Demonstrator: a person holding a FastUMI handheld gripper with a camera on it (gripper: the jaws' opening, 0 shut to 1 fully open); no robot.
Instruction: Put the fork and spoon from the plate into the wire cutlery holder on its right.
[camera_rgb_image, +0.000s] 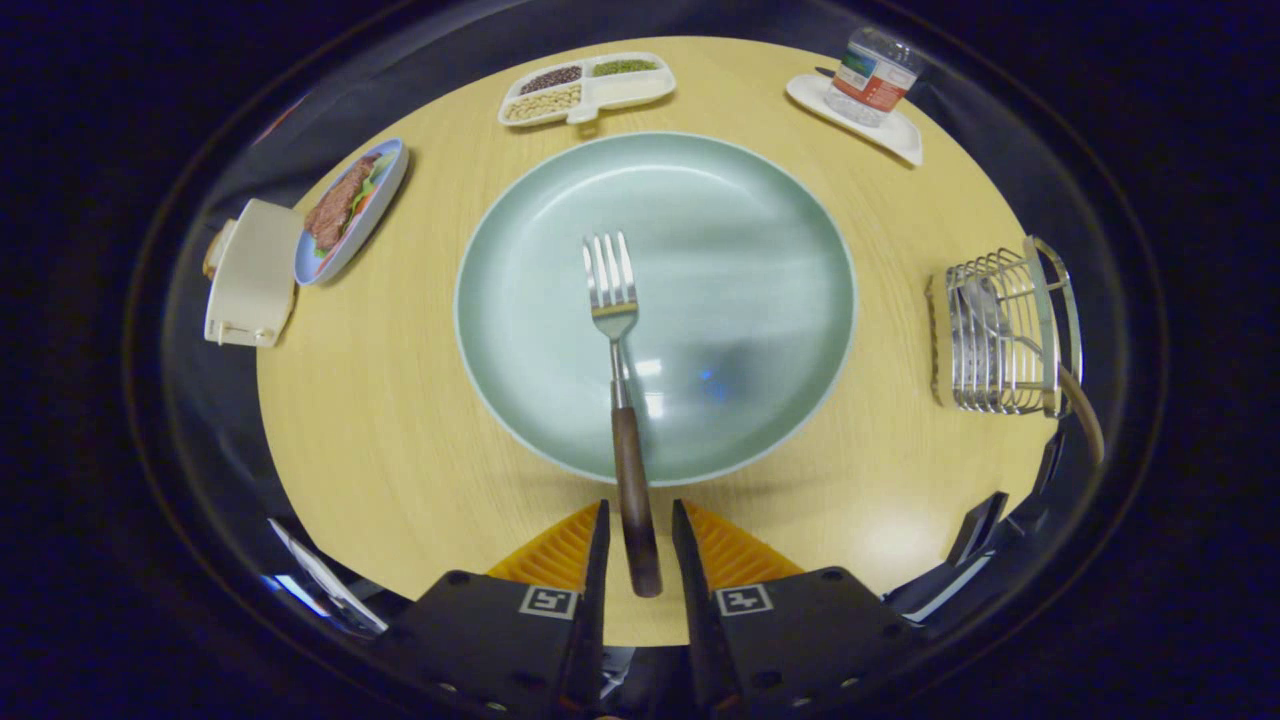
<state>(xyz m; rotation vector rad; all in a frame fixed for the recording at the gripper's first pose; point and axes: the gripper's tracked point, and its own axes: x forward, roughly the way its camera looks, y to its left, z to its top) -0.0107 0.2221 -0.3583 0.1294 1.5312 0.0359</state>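
Note:
A metal fork (612, 300) with a dark wooden handle lies on the pale green plate (780, 230), tines pointing away from me. Its handle (636, 510) reaches over the plate's near rim and runs between my two fingers. My gripper (640, 512) is open, one finger on each side of the handle with a narrow gap on both sides. To the right of the plate stands the wire cutlery holder (1005, 335). A spoon (985, 300) rests inside it, its wooden handle (1088, 415) sticking out toward me.
All stands on a round wooden table (380, 420). Beyond the plate are a divided tray of beans (585, 88) and a water bottle (872, 75) on a white dish. To the left are a small plate of food (350, 210) and a cream box (250, 272).

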